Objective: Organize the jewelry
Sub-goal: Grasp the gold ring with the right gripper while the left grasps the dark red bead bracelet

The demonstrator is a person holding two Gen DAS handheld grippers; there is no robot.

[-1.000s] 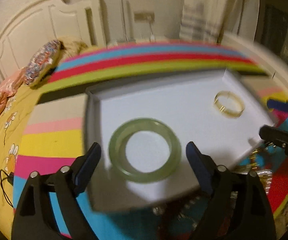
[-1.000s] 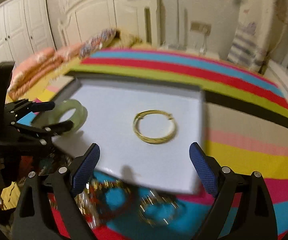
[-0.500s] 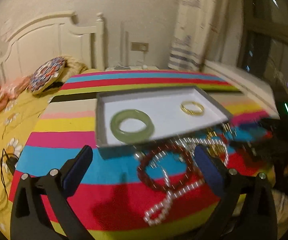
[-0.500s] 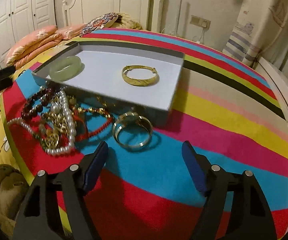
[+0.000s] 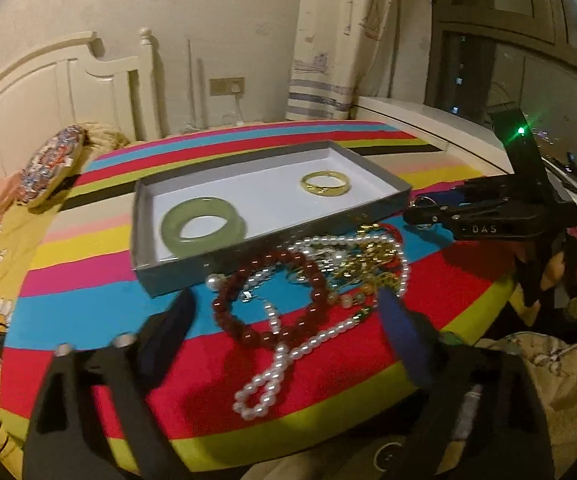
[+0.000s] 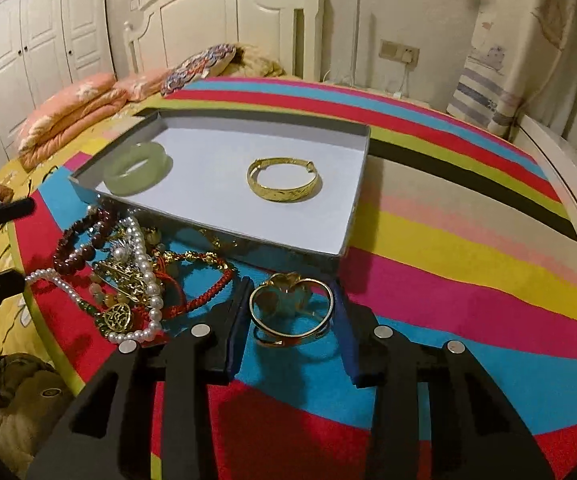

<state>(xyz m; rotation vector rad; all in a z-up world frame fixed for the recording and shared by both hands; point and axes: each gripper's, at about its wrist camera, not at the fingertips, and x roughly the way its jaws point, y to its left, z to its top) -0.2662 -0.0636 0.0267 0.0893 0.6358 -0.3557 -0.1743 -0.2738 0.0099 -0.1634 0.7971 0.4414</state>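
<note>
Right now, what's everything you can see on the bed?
Striped cover: one, rainbow, under everything.
Tray: one, grey and white, mid-bed.
Green bangle: one, in tray.
Gold bangle: one, in tray.
Heart bangle: one, gold, on cover before tray.
Pearl necklace: one, white, in pile before tray.
Bead bracelet: one, dark red, same pile.
Cord bracelet: one, red, same pile.
Left gripper: one, black, open, jaws just narrowed, over pile.
Right gripper: one, black, jaws just closing around heart bangle, not clearly gripping.

A striped cloth (image 6: 468, 240) covers the near surface. Far left, folded pink quilts (image 6: 76, 108) lie beside a patterned cushion (image 6: 198, 66), before a white headboard (image 6: 224, 28). Far right hangs a curtain (image 5: 340, 40).
</note>
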